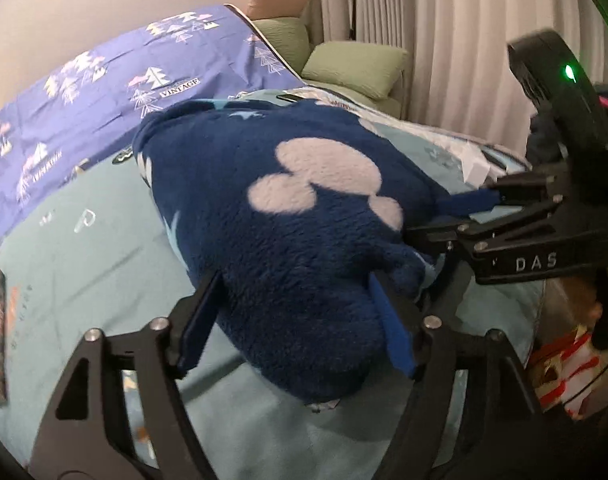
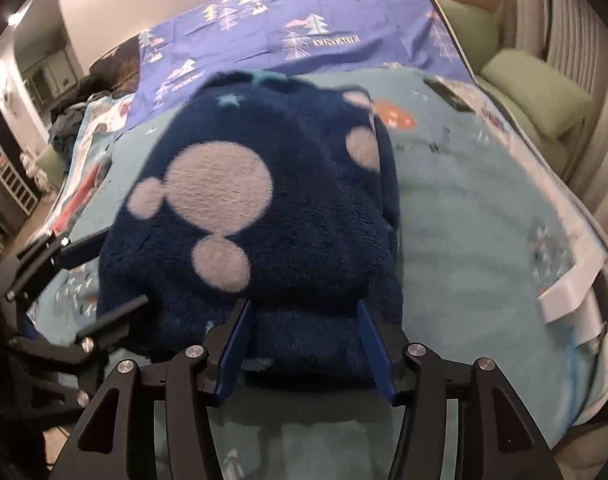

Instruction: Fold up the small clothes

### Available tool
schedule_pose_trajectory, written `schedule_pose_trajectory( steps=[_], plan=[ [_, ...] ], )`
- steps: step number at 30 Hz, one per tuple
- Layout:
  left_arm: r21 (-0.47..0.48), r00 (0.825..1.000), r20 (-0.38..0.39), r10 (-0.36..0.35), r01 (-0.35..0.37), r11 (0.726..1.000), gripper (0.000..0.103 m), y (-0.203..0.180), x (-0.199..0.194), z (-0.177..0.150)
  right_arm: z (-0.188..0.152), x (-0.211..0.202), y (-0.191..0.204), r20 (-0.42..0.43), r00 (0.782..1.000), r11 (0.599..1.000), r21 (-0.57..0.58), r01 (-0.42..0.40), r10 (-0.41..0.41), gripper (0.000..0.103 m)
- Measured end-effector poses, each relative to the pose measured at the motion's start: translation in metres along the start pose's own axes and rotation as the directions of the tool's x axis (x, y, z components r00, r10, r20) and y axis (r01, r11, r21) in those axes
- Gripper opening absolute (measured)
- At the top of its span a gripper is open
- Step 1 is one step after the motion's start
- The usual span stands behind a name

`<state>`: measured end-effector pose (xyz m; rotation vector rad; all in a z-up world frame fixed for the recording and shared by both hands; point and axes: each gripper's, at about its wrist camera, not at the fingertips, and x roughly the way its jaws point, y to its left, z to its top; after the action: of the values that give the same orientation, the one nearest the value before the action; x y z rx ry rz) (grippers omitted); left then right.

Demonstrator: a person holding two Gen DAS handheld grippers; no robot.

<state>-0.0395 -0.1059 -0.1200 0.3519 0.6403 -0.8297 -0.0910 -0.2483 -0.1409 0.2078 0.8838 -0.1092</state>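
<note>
Lying on a light blue bed cover (image 1: 104, 248), a folded dark navy fleece garment with pale mouse-head patches (image 1: 288, 216) is seen from the left wrist view. The left claw (image 1: 300, 328) is spread wide around the garment's near edge, its blue-padded fingers (image 1: 396, 340) flanking the fleece; firm pressing cannot be judged through the blur. The right claw (image 1: 456, 216) is seen at the garment's right side. A purple tree-printed sheet (image 1: 116, 80) and green cushions (image 1: 356, 64) lie beyond.

From the right wrist view, the garment (image 2: 264, 208) fills the centre. The right claw (image 2: 304, 344) stands partly open, the folded near edge between its fingers without being clamped. The left claw (image 2: 100, 280) is seen at the left edge.
</note>
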Motion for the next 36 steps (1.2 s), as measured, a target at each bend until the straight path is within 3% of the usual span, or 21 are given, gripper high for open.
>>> schedule_pose_trajectory(
  steps=[4,9,12,13,14,17,19,23,26,29,36],
  plan=[
    [-0.023,1.000,-0.002,-0.026,0.026,0.999,0.074,0.007,-0.006,0.002,0.000,-0.005,0.005,0.003,1.000,0.999,-0.031,0.006,-0.006,0.056],
    [-0.035,0.998,0.038,-0.047,0.049,0.998,0.074,0.012,-0.027,0.008,0.005,-0.018,-0.005,0.027,0.998,0.998,-0.003,-0.056,0.056,0.059],
    [-0.048,0.996,0.085,-0.037,0.042,0.998,0.076,0.021,-0.039,0.019,0.013,-0.034,-0.017,0.082,0.988,0.991,0.023,-0.130,0.127,0.075],
    [-0.060,0.995,0.097,-0.032,0.038,0.997,0.078,0.026,-0.041,0.021,0.017,-0.039,-0.023,0.114,0.985,0.990,0.038,-0.137,0.132,0.086],
    [-0.079,0.994,0.107,-0.017,0.026,0.997,0.081,0.033,-0.041,0.025,0.020,-0.042,-0.028,0.133,0.984,0.991,0.050,-0.126,0.119,0.089],
    [-0.117,0.995,0.092,0.026,-0.015,0.993,0.082,0.047,-0.031,0.031,0.032,-0.039,-0.041,0.142,0.986,0.993,0.068,-0.101,0.091,0.090],
    [-0.150,0.997,0.070,0.019,-0.008,0.989,0.082,0.057,-0.019,0.033,0.038,-0.027,-0.049,0.123,0.983,0.986,0.081,-0.147,0.137,0.090],
    [-0.274,0.997,0.018,-0.081,0.083,0.958,0.082,0.076,0.008,0.030,0.047,0.004,-0.071,0.098,0.932,0.926,0.121,-0.358,0.348,0.090],
    [-0.343,0.990,0.021,-0.140,0.139,0.929,0.090,0.087,0.021,0.027,0.052,0.025,-0.084,0.067,0.928,0.904,0.209,-0.372,0.366,0.090],
    [-0.365,0.984,0.022,-0.179,0.175,0.914,0.094,0.095,0.029,0.028,0.061,0.040,-0.093,0.046,0.913,0.889,0.212,-0.406,0.406,0.093],
    [-0.453,0.957,0.043,-0.288,0.276,0.848,0.097,0.121,0.057,0.037,0.077,0.085,-0.124,0.051,0.792,0.745,0.307,-0.593,0.609,0.100]
  ],
)
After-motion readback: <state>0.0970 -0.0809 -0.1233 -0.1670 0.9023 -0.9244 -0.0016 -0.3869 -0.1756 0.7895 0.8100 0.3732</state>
